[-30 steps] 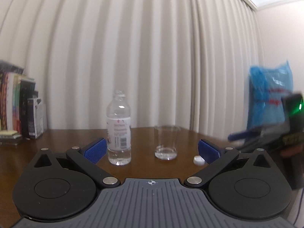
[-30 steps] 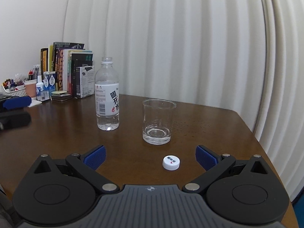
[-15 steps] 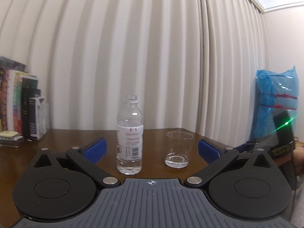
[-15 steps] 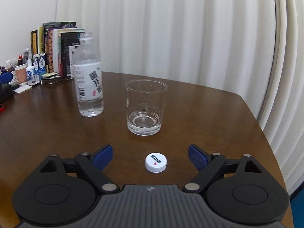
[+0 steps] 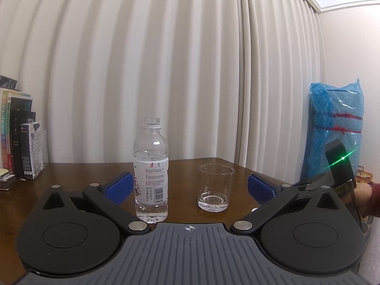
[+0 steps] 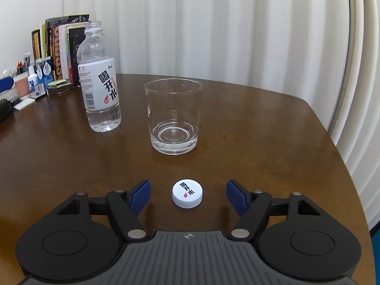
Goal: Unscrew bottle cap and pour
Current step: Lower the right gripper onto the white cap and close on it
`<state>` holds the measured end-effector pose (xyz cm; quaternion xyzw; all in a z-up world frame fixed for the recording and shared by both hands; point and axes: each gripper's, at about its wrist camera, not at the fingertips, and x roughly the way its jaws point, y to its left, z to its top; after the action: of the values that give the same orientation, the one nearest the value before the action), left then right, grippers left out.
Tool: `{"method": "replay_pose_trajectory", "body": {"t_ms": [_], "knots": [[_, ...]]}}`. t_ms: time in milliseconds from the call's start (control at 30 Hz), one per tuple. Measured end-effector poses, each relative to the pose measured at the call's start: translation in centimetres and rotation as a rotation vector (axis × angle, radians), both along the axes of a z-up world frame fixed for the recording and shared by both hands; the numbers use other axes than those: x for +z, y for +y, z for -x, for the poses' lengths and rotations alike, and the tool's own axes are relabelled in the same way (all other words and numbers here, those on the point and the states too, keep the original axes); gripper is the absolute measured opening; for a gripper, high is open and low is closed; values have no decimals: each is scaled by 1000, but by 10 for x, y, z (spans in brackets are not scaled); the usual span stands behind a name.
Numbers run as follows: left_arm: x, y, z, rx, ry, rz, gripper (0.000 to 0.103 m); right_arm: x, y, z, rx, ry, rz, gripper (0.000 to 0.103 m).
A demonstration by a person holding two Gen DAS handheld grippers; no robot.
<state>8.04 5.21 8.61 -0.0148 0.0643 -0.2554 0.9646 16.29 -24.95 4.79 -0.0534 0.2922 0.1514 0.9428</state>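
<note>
An uncapped clear water bottle [image 5: 151, 173] with a white label stands upright on the brown table [image 5: 182, 166]; it also shows in the right wrist view [image 6: 99, 80]. A clear glass [image 5: 215, 187] stands right of it, with a little water at the bottom, also in the right wrist view [image 6: 173, 116]. The white cap [image 6: 187, 193] lies on the table between the fingers of my right gripper [image 6: 187, 196], which is open and low over the table. My left gripper [image 5: 188, 186] is open and empty, its left pad [image 5: 117, 187] beside the bottle.
Books [image 6: 64, 45] stand in a row at the table's far left with small bottles and a cup [image 6: 35, 78]. White curtains hang behind. A blue plastic-wrapped bundle [image 5: 337, 128] stands right of the table. The table's right edge [image 6: 332, 142] curves near the glass.
My right gripper has moved forward and down until the cap lies between its fingers. My left gripper has come closer to the bottle and glass and shifted left.
</note>
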Motion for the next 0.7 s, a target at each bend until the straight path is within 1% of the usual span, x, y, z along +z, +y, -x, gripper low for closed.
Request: {"method": "replay_pose_trajectory", "body": {"t_ms": [200,333,500,567,700], "knots": [[0,-2,-3,-7,6,-7,103,-2,1,-1,13,20,9,65],[-1,-4,-5,-10,11,-13,103,-2,2,-3,13,26,7,59],[-3,-4,-6,-6,18,-14,103,-2,1,-7,3,38,1,58],[-3,-3,-7,-6,20,-12,103,-2,2,-8,5,41,-1,53],[-3,-2,-9,-11,30,-13,103,-2,3,-8,13,41,8,51]]}}
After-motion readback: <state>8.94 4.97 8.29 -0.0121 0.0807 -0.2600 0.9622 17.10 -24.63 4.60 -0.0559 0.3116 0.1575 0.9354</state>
